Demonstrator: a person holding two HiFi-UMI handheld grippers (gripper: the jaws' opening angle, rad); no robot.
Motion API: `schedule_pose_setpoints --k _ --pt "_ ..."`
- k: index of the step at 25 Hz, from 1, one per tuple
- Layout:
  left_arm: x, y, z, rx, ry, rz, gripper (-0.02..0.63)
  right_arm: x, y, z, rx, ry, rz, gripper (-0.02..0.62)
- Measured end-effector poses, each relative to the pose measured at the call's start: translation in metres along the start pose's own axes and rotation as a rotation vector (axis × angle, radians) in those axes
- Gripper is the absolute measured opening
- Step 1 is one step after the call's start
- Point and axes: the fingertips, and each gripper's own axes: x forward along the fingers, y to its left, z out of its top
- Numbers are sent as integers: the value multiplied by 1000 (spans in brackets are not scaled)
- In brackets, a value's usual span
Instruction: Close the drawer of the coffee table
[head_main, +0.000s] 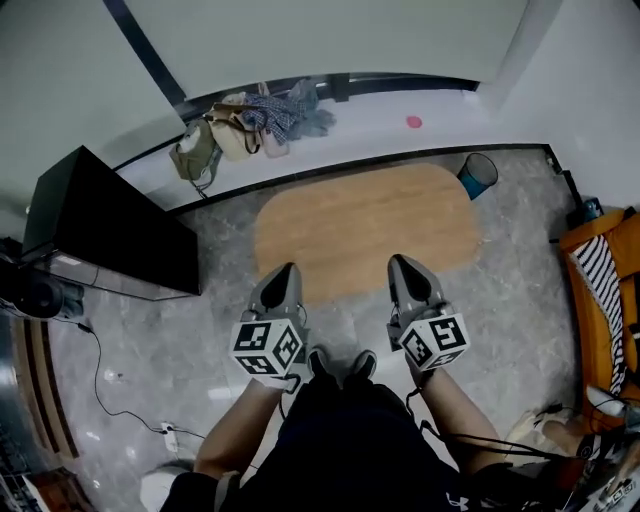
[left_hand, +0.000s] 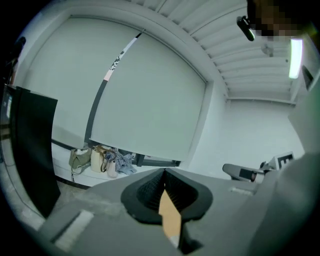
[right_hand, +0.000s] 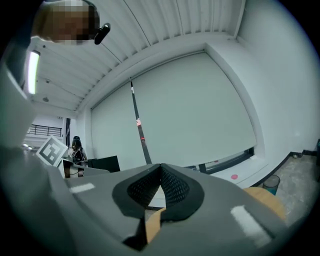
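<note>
My left tongs (head_main: 285, 270) and right tongs (head_main: 400, 262) are both clenched tight with nothing between them, held side by side in the air and touching nothing. Their tips show against the near edge of the oval wooden coffee table (head_main: 370, 225), which stands between me and the window; from above I see only its top, so I cannot make out the drawer. The head view alone shows the whole tabletop. The left gripper view shows bags (left_hand: 100, 159) on the window ledge and a ceiling lamp (left_hand: 295, 57), while the right gripper view catches the table's end and a blue bin (right_hand: 270, 183) beside it.
</note>
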Motion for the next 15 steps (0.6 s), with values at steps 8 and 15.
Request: schedule_pose_setpoints --k 8,15 --pt "-12 -25 61 50 -100 -57 3 -9 11 55 -104 -39 5 2" --pt "-23 -30 79 165 -162 -65 3 -15 18 70 -174 -52 -28 1"
